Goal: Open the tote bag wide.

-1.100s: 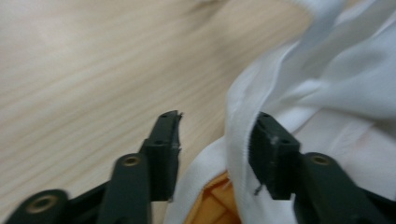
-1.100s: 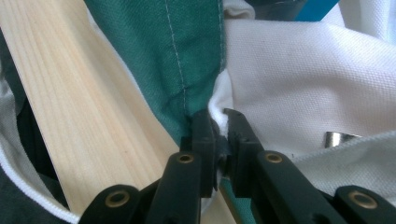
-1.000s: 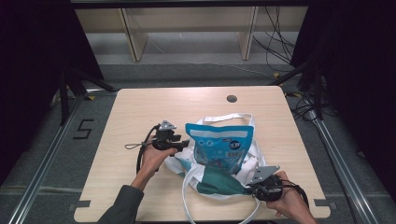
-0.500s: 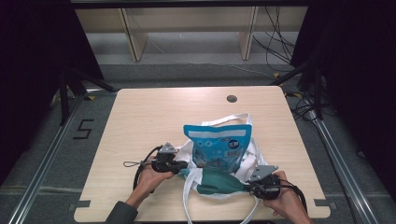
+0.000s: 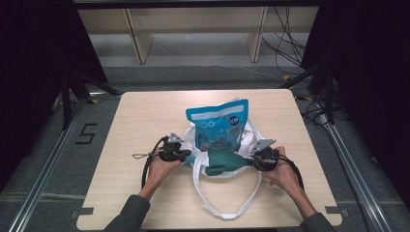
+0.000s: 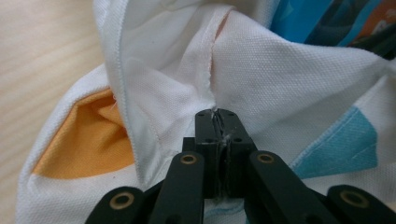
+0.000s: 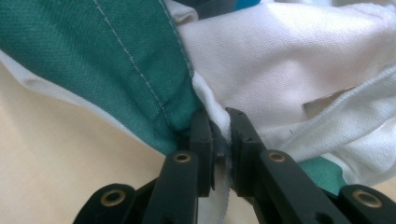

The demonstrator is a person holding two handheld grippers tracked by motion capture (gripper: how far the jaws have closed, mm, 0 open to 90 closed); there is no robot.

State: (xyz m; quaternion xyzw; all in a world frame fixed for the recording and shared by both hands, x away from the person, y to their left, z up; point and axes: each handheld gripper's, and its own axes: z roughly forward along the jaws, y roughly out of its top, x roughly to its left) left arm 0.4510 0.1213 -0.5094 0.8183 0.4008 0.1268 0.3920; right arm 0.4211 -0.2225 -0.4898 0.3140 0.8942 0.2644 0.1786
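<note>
1. Step in hand: packing a blue snack pouch into a white cloth bag on the tabletop; looks like both sides of the bag mouth just taken, ready to spread or lift.
2. Left claw has just been closing; now clenched on a white fold of the bag at its seam.
3. Right claw clamped on the bag's white edge beside the green panel.
4. Bag near the tabletop's front middle, between both claws; long handle loop lying toward the person.
5. Pouch partly inside the bag, top half sticking out, leaning back.
6. Next, likely: pull the mouth up and around the pouch evenly, keeping both grips.
</note>
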